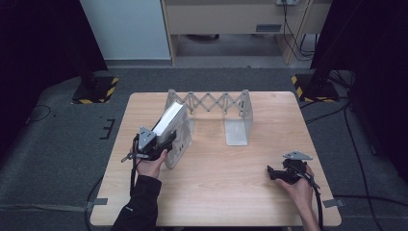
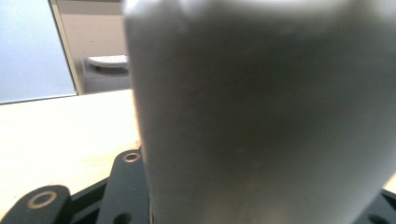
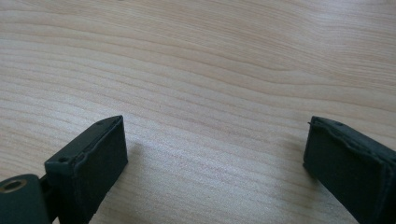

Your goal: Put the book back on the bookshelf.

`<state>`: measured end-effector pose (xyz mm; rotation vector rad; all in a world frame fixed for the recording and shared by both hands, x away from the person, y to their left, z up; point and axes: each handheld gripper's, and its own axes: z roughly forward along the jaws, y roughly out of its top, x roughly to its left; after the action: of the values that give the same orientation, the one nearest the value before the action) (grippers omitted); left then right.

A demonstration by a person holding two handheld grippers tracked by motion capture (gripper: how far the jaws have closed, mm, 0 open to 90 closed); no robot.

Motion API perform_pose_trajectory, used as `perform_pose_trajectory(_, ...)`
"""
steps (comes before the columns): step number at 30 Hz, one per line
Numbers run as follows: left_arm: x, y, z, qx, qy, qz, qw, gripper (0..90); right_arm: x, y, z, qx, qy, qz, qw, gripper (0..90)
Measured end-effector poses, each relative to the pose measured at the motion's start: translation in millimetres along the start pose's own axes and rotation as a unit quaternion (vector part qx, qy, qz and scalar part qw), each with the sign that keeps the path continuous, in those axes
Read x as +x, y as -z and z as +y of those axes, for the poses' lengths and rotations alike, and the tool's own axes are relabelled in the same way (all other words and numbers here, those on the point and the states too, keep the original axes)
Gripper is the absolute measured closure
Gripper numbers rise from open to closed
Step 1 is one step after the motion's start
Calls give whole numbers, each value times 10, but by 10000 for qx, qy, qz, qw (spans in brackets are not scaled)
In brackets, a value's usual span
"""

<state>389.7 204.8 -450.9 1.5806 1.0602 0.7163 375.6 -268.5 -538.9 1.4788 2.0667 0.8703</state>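
Left gripper (image 1: 166,139) clamped on the grey book (image 1: 169,120), tilted against the rack (image 1: 239,115)'s left end to slot in. Right gripper (image 1: 275,172) open, parked near the table (image 1: 221,192)'s front, well right of the rack.

The high view is evenly lit from above: the table (image 1: 216,183) is bright, the floor around it dim and both far corners nearly black, with soft short shadows and some graininess. In the left gripper view a grey book (image 2: 261,116) pressed between the jaws sits too close to focus, a smooth blur with a dark patch in its middle, while the tabletop to the fingers' left is pale and washed out. The right gripper view is sharp on the wood grain ahead of the fingers (image 3: 93,158), each casting a faint soft shadow beside itself, and the near jaw parts blur at the frame's lower corners.
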Motion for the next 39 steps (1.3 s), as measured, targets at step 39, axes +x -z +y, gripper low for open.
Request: perform_pose_trajectory(39, 0, -171, -127, -402, 111, 440, 9982, 517, 2, -5, 4, -8, -1, 1, 10000, 64)
